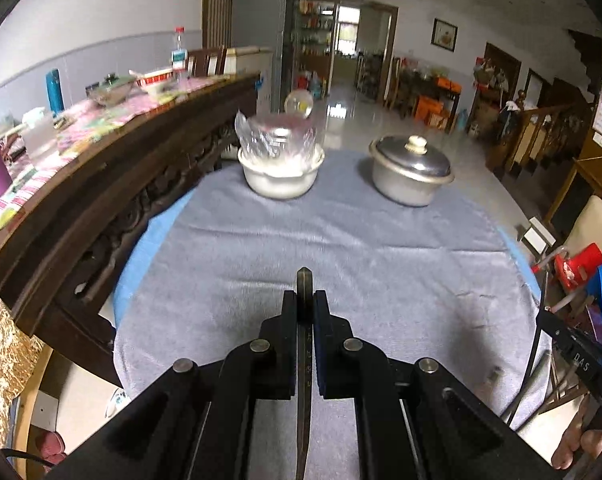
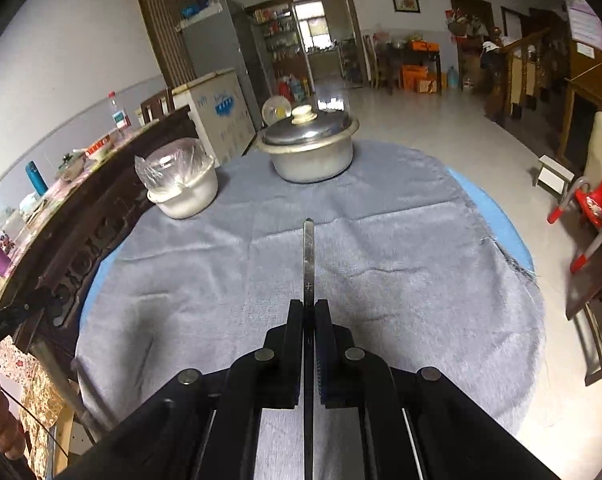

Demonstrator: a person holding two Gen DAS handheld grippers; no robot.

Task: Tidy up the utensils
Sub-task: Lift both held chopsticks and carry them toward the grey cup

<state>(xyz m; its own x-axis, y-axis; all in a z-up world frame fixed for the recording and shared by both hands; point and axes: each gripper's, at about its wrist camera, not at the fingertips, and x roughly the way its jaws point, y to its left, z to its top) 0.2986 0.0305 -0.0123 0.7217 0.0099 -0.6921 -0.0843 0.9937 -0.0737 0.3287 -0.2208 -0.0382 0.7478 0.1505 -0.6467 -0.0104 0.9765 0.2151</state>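
Observation:
My left gripper (image 1: 304, 300) is shut on a dark metal utensil handle (image 1: 304, 280) that runs edge-on between the jaws and pokes a little past the tips. My right gripper (image 2: 309, 308) is shut on a shiny steel utensil handle (image 2: 309, 256) that sticks out far past the tips. Both are held above the grey cloth (image 1: 341, 248) on the round table, which also shows in the right wrist view (image 2: 381, 272). The utensils' working ends are hidden behind the grippers. The other gripper's edge shows at the right of the left view (image 1: 577, 352).
A white pot with a plastic bag in it (image 1: 281, 168) (image 2: 183, 188) and a lidded metal pot (image 1: 411, 174) (image 2: 309, 148) stand at the table's far side. A dark carved sideboard (image 1: 113, 184) runs along the left. A red child's chair (image 2: 593, 204) stands at the right.

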